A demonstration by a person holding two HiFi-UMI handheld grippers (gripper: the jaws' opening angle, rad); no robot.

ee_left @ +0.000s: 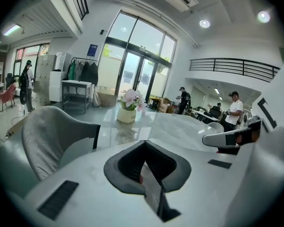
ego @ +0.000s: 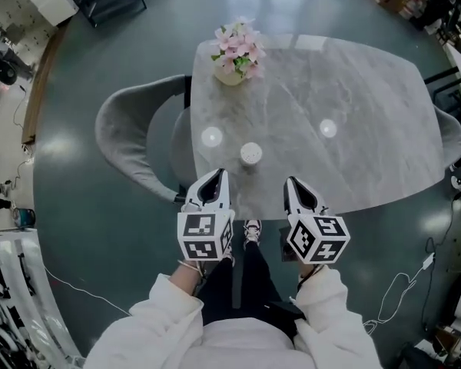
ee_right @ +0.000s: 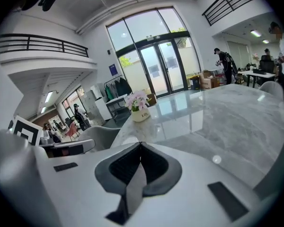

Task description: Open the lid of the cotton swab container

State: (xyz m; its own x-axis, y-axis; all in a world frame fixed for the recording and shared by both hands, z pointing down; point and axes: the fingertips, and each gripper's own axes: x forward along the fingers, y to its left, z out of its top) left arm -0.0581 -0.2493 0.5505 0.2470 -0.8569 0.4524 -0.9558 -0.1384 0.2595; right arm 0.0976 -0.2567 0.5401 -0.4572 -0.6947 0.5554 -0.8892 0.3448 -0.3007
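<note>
The cotton swab container (ego: 250, 154) is a small round white tub with a dotted lid. It stands upright near the front edge of the grey marble table (ego: 369, 91). My left gripper (ego: 217, 174) hovers just left of it and nearer to me, jaws shut and empty. My right gripper (ego: 291, 181) is to its right, also shut with nothing held. Both point toward the table over its front edge. In the left gripper view the left gripper (ee_left: 144, 144) has its jaws pressed together, as does the right gripper (ee_right: 140, 144) in its own view. Neither gripper view shows the container.
A pot of pink flowers (ego: 237, 52) stands at the table's far left end. A grey shell chair (ego: 131, 141) sits against the table's left side, and another chair (ego: 453, 133) at the right end. Several people stand in the background of the room.
</note>
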